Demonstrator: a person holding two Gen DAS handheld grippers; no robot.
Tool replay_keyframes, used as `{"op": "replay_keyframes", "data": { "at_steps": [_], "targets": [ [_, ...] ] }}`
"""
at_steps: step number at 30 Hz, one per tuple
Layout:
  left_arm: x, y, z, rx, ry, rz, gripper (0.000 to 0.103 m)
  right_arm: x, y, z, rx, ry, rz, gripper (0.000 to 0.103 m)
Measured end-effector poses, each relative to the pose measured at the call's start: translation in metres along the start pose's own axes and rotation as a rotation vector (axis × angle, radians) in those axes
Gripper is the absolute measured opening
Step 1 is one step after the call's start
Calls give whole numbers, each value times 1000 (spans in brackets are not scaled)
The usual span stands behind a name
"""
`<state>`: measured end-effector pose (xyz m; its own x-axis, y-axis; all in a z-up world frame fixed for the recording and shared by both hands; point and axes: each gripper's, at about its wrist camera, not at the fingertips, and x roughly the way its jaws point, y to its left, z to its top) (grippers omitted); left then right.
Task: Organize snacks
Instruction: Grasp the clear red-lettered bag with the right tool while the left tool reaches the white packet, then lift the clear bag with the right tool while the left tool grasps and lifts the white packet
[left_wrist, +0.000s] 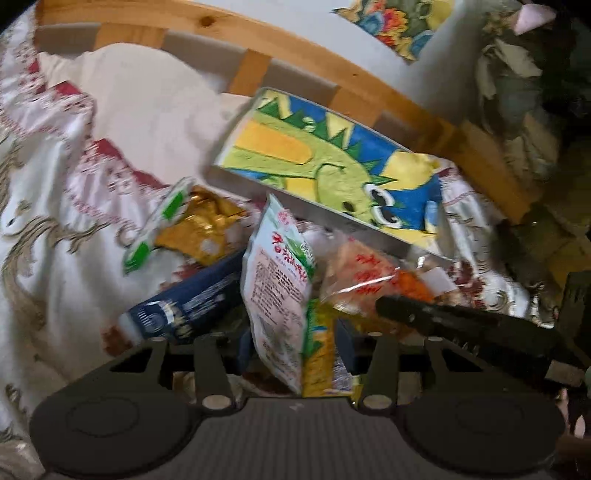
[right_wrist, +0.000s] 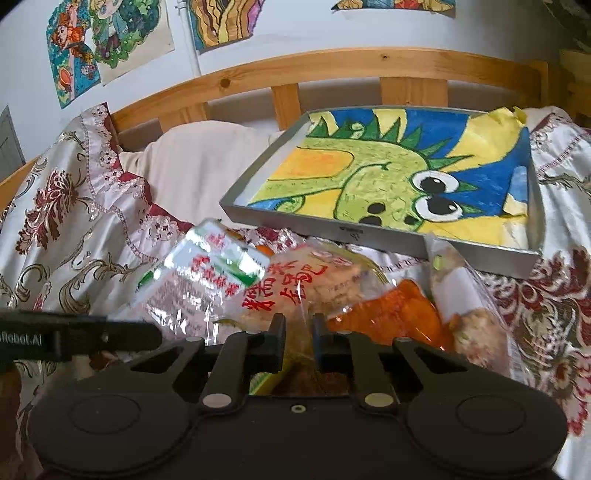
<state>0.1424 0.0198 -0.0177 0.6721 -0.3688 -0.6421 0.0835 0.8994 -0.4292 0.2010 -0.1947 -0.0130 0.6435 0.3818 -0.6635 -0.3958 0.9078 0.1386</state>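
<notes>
My left gripper (left_wrist: 295, 350) is shut on a white-and-green snack packet (left_wrist: 280, 280) and holds it upright above the bedspread. It also shows in the right wrist view (right_wrist: 207, 269). My right gripper (right_wrist: 298, 332) is shut on a clear bag with red writing (right_wrist: 306, 284); that bag shows in the left wrist view (left_wrist: 362, 277) too. A grey tray (right_wrist: 388, 236) lined with a green dinosaur drawing lies just beyond the snacks, also in the left wrist view (left_wrist: 258, 184). A dark blue box (left_wrist: 192, 302), a gold packet (left_wrist: 199, 225) and a green-striped packet (left_wrist: 155, 229) lie on the cloth.
An orange packet (right_wrist: 399, 314) and another clear bag (right_wrist: 469, 306) lie at the right of my right gripper. The floral bedspread (right_wrist: 74, 221) covers the bed. A wooden headboard (right_wrist: 332, 70) and a wall with drawings (right_wrist: 107, 40) stand behind the tray.
</notes>
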Motion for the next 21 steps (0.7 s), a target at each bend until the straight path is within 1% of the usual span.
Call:
{"op": "replay_keyframes", "data": {
  "at_steps": [2, 4, 8, 9, 10, 11, 12, 13, 14, 16, 17, 19, 21],
  "targets": [
    [5, -5, 3, 5, 8, -22, 50, -3, -3, -1, 12, 11, -7, 14],
    [13, -9, 7, 11, 28, -43, 50, -5, -8, -2, 31, 23, -19, 8],
    [25, -13, 15, 16, 40, -52, 50, -6, -18, -3, 73, 36, -16, 8],
    [28, -14, 17, 10, 39, -45, 50, -6, -20, -3, 83, 34, -12, 12],
    [30, -14, 18, 4, 39, -34, 50, -6, -20, -2, 91, 27, -6, 21],
    [32, -14, 20, 1, 40, -23, 49, -8, -22, -2, 106, 15, 3, 24],
    [34, -13, 21, -1, 37, -13, 49, -9, -25, -2, 126, -1, 20, 31],
    [35, -13, 22, -2, 31, -3, 49, -10, -26, 0, 141, -11, 32, 41],
    [36, -12, 22, -2, 30, 4, 45, -11, -29, 0, 162, -28, 47, 46],
    [39, -11, 23, 3, 36, 14, 39, -12, -34, 2, 206, -60, 76, 63],
    [39, -10, 24, 6, 40, 16, 37, -11, -36, 4, 223, -68, 90, 66],
    [39, -10, 24, 17, 43, 24, 36, -6, -37, 9, 252, -81, 113, 72],
    [39, -12, 23, 40, 44, 40, 34, 2, -34, 15, 252, -88, 108, 77]
  ]
}}
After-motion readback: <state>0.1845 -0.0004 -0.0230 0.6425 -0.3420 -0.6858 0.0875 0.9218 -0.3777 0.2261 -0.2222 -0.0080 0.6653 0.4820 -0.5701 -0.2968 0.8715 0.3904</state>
